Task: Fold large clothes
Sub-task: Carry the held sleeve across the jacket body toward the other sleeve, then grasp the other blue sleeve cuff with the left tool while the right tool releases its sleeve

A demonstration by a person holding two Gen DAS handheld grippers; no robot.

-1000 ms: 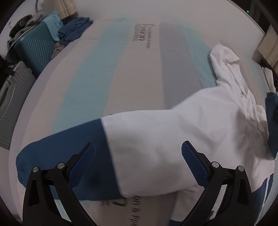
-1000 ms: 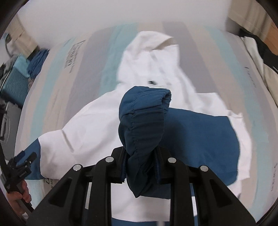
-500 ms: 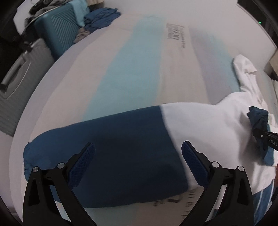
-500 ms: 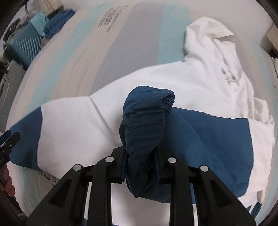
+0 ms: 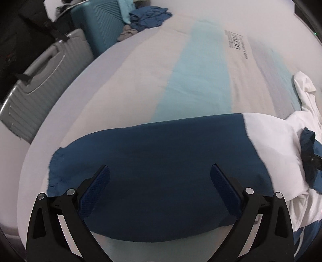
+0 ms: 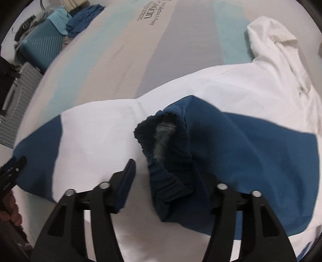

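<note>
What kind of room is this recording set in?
Probably a bedroom: a striped mattress fills the view, suitcases stand beside it, and loose clothes are piled near its corner.

Dim, even indoor light, strong fisheye bend, some motion blur

Both views curve sharply toward black corners. The mattress (image 5: pixel 201 80) looks soft and slightly smeared at the upper middle; its print reads blurry. The blue sleeve (image 5: pixel 161 171) at the lower centre falls into deep shadow. No glare; the hoodie (image 6: pixel 251 90) white stays bright at right.
</note>
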